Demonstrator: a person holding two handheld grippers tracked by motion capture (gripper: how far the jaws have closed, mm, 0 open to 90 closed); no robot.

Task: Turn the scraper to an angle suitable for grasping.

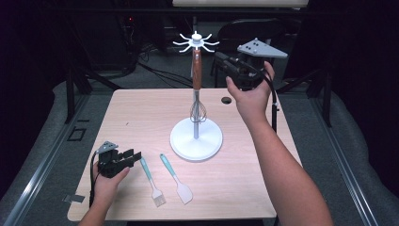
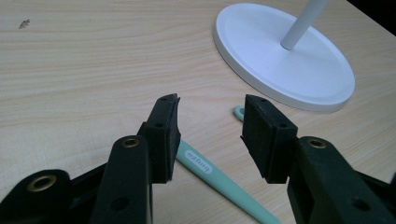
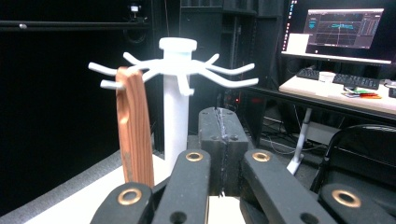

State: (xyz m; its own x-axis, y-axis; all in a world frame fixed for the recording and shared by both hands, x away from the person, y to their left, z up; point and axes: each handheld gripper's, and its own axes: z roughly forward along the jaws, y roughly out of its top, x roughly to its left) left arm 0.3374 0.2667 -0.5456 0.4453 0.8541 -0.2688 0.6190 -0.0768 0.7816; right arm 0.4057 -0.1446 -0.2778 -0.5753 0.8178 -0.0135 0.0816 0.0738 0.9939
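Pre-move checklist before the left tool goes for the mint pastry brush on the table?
1. Left tool open: ok, jaws stand apart with nothing pressed between them.
2. Brush handle lined up: ok, it runs between the jaws in the left gripper view.
3. Brush free of the spatula: ok, they lie apart on the table.
4. Right tool empty and out of the way: ok, jaws shut together, held up beside the rack top.
5. Whisk hung: ok, its wooden handle is on a hook.
6. Free hook for the brush: ok, several hooks are bare.
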